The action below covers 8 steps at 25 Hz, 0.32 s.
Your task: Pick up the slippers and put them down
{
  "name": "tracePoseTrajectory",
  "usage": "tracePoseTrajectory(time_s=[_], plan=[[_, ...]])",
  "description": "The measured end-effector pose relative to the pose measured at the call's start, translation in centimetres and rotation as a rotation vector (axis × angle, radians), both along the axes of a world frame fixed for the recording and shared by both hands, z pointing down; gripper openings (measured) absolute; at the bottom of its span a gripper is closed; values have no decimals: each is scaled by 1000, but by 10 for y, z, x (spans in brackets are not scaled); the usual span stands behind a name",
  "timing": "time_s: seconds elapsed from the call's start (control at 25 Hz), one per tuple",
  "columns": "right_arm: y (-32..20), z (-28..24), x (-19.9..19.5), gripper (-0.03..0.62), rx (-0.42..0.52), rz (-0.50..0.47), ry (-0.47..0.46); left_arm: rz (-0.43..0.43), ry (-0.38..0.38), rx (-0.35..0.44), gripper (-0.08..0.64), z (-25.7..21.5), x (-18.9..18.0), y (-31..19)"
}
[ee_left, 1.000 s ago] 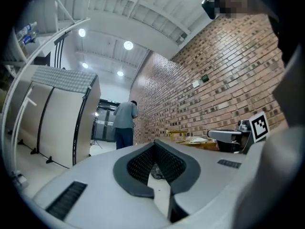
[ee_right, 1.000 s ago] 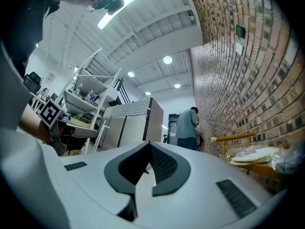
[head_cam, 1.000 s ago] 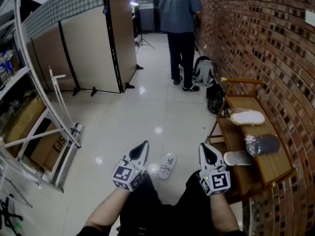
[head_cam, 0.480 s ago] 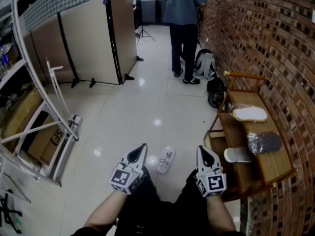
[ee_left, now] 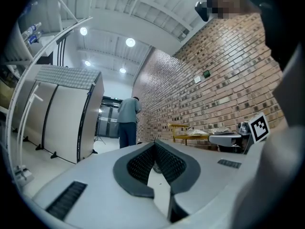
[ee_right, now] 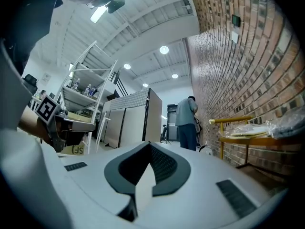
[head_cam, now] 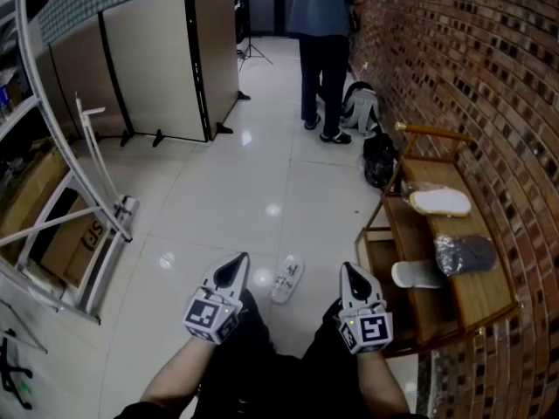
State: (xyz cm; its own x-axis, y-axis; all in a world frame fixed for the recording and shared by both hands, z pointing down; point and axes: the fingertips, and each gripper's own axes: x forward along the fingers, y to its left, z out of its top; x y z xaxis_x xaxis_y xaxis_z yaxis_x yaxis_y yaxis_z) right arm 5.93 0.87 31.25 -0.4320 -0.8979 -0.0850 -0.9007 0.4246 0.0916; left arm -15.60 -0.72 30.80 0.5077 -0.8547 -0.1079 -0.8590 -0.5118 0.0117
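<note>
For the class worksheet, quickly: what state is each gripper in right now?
Left gripper: closed, holding nothing.
Right gripper: closed, holding nothing.

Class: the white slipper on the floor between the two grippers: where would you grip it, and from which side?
Probably across its narrow middle, coming down from above. The white slipper lies flat on the floor, its length running away from the person, so its two long edges offer the narrowest span.

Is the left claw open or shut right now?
Shut. In the left gripper view the left claw has its tips meeting, with nothing held between them.
</note>
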Motion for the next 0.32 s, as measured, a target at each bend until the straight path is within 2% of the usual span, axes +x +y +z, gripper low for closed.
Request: tracePoseTrajectory(time_s=[0.16, 0.32], plan=[[3, 0, -4, 6, -7, 7, -10, -4, -21, 4, 5, 5, -12, 2], [-3, -4, -3, 6, -7, 8, -4, -26, 11, -22, 5, 5, -23, 0]])
